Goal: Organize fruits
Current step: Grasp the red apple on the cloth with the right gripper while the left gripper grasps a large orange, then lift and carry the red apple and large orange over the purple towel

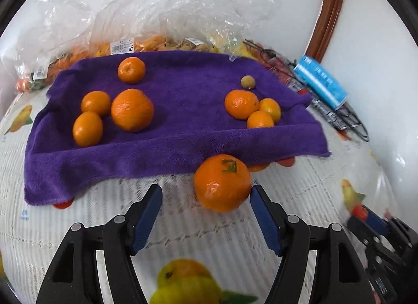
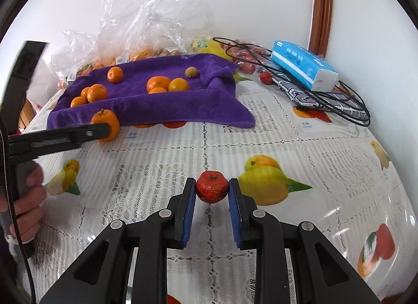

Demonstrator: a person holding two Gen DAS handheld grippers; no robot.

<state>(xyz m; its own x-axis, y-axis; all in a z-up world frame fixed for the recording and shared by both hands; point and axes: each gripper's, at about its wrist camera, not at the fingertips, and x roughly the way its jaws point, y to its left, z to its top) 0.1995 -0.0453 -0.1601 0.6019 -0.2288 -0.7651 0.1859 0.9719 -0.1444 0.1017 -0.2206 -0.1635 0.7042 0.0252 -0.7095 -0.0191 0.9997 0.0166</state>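
Right gripper (image 2: 212, 194) clamped on red fruit (image 2: 212, 187); left gripper (image 1: 206, 215) spread wide around orange (image 1: 222, 182) at purple towel's (image 1: 177, 121) near edge.

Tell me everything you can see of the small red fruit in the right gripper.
The red fruit is small, round and glossy, with fine pale speckles and a dark dried calyx facing up. It sits between the blue pads of the right gripper, which is shut on its two sides near the fingertips. It looks whole and unbruised. A faint shadow shows below it, but whether it is clear of the tablecloth I cannot tell. It is well short of the purple towel.
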